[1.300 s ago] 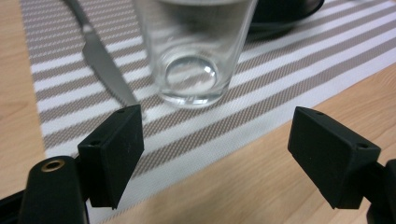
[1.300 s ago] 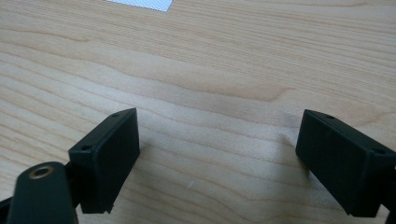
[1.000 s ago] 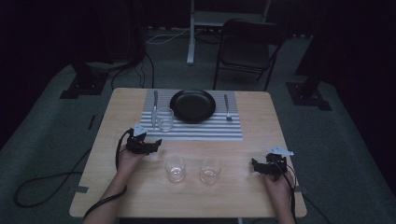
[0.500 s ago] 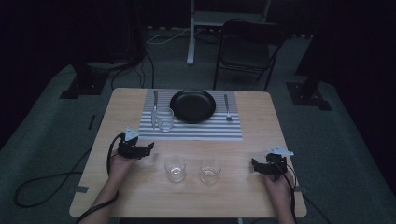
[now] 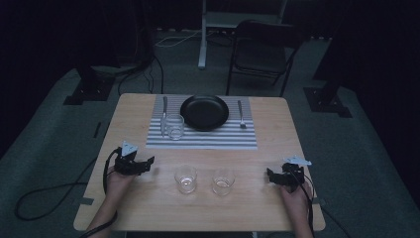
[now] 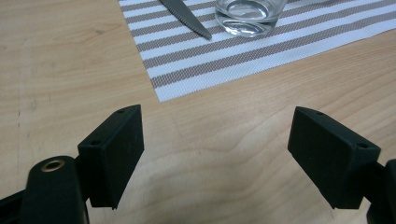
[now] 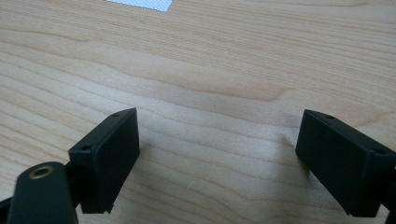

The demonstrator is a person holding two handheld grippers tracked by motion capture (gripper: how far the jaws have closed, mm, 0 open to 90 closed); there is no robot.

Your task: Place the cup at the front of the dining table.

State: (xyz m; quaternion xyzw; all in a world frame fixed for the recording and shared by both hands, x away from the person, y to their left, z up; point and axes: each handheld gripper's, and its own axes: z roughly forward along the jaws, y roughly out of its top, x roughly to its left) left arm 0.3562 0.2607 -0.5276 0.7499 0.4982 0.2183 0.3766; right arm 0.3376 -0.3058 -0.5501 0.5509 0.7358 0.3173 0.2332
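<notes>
My left gripper point(image 5: 148, 162) rests low over the wooden table point(image 5: 133, 124) near its left edge, jaws pointing right toward a clear glass point(image 5: 186, 178). In the left gripper view its jaws point(image 6: 215, 158) stand wide apart over bare wood. Beyond them lie the striped placemat point(image 6: 261, 51), a knife point(image 6: 187, 18) and a glass base point(image 6: 250, 14). My right gripper point(image 5: 270, 173) sits at the right, pointing left toward a second glass point(image 5: 223, 182). The right gripper view has its jaws point(image 7: 219, 163) wide apart, nothing between them.
On the placemat point(image 5: 208, 139) stand a black plate point(image 5: 204, 112), a third glass point(image 5: 175, 126), the knife point(image 5: 164, 109) and a fork point(image 5: 240, 114). A folding chair point(image 5: 260, 54) stands behind the table. Cables trail off the left edge.
My left gripper has drawn back leftward and toward the near edge, away from the placemat. The right gripper has kept still.
</notes>
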